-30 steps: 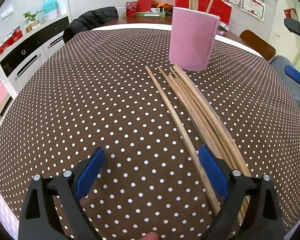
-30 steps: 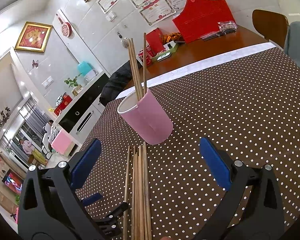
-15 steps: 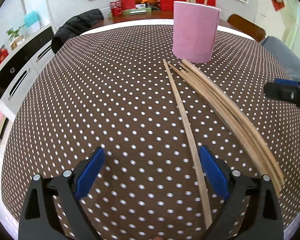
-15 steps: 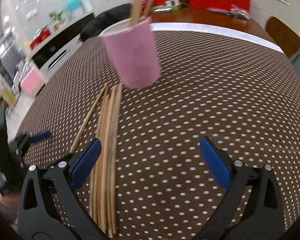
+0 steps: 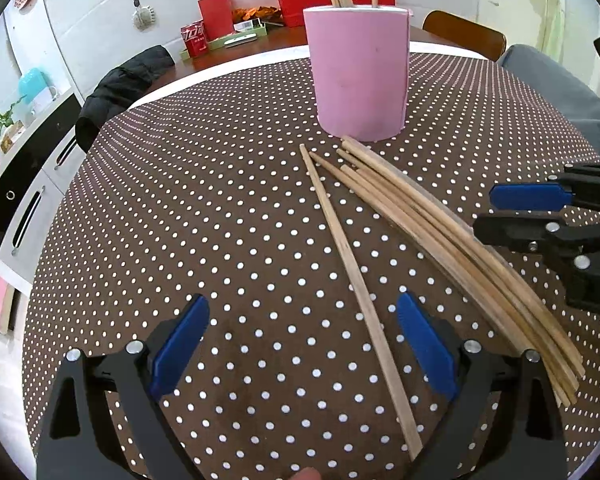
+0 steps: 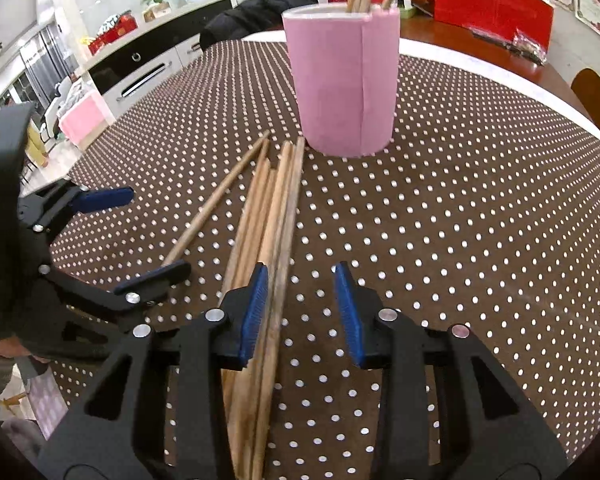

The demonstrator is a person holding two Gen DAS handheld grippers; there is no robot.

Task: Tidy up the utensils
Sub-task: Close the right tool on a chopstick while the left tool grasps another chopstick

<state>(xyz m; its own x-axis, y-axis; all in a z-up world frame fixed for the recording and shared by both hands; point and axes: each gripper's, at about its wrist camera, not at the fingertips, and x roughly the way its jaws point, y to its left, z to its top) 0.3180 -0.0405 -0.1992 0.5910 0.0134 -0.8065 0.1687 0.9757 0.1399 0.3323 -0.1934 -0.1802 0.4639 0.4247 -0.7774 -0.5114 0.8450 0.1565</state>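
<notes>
The right gripper [image 6: 302,312] sits low over the bundle of chopsticks [image 6: 274,208] that runs from lower centre of the right wrist view up toward the pink holder [image 6: 342,80]; its jaws stand partly open, with the left pad just beside the rightmost sticks and nothing yet clamped. The likely fault is a messy pick: the sticks lie packed side by side, so closing here could catch two or three, or pinch one off-centre so it swivels and scatters the rest. The left gripper [image 5: 300,348] has its jaws wide open and empty around the lone chopstick [image 5: 356,276], which lies apart from the bundle at lower centre of the left wrist view. The two tools are near each other, so moving together risks a bump. The holder, upper centre in both views, already has sticks standing in it, so a careless drop could jam or tip it. The polka-dot tabletop [image 6: 480,220] offers open room at right; its rim curves off at upper right.
</notes>
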